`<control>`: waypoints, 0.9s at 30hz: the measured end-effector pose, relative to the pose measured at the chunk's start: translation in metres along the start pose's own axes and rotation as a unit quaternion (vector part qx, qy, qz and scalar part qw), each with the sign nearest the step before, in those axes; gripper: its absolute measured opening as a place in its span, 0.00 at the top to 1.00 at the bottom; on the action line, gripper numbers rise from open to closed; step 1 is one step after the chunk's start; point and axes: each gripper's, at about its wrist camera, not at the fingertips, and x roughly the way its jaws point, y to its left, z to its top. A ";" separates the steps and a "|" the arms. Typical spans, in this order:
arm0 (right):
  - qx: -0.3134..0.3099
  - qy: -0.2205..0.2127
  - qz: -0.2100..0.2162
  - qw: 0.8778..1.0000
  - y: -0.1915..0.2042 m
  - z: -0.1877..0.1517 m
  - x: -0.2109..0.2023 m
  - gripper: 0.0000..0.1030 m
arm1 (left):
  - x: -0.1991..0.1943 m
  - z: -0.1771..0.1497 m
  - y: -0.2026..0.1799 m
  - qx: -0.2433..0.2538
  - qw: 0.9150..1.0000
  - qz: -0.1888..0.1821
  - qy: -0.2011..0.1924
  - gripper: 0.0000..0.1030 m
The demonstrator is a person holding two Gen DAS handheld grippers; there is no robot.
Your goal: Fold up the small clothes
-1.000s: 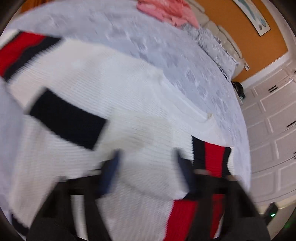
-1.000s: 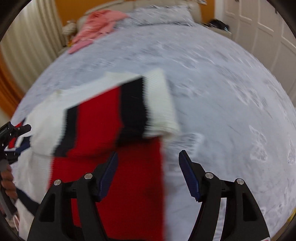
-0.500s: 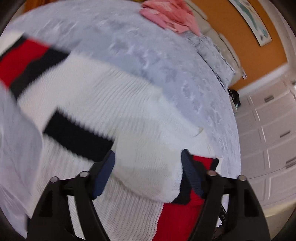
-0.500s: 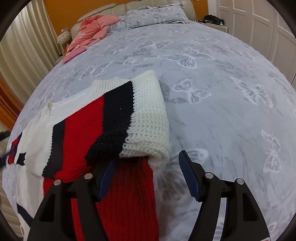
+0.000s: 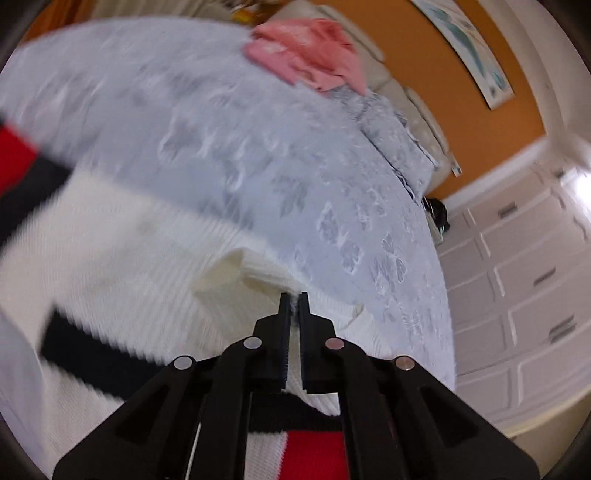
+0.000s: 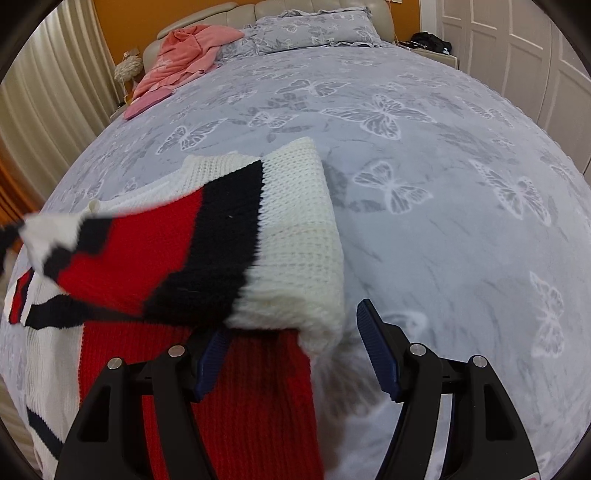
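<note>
A white knit sweater with red and navy stripes [image 6: 221, 240] lies on the bed; it also shows in the left wrist view [image 5: 122, 258]. My left gripper [image 5: 293, 302] is shut on a pinched fold of its white fabric and lifts it into a peak. My right gripper [image 6: 291, 343] is open, low over the sweater's right side. One sleeve [image 6: 295, 236] is folded across the body, its white cuff end between and just above the right fingers. The left blue pad [image 6: 212, 360] is partly hidden under the sleeve.
The bed has a grey butterfly-print cover [image 6: 424, 184]. A pink garment [image 6: 184, 55] lies by the pillows [image 6: 314, 26] at the headboard. White wardrobe doors [image 5: 524, 280] stand to the right, curtains [image 6: 48, 103] to the left.
My left gripper has closed on the white fabric and raised it. The right gripper has stayed open while the folded sleeve has come closer to it.
</note>
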 end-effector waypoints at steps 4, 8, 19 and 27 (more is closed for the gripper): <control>0.045 0.009 0.011 0.999 -0.011 0.002 -0.003 0.86 | 0.017 -0.004 0.021 0.033 0.997 0.063 0.016 0.97; 0.032 0.021 -0.003 0.999 -0.015 -0.008 0.007 0.87 | 0.034 -0.030 0.075 -0.015 0.994 0.094 0.056 0.96; 0.043 0.013 -0.027 0.999 -0.011 -0.011 -0.020 0.76 | -0.029 -0.027 0.120 -0.112 0.993 0.024 0.001 0.69; -0.025 0.020 -0.030 0.999 0.034 -0.074 -0.081 0.60 | -0.150 0.029 0.274 -0.235 0.944 0.188 -0.135 0.38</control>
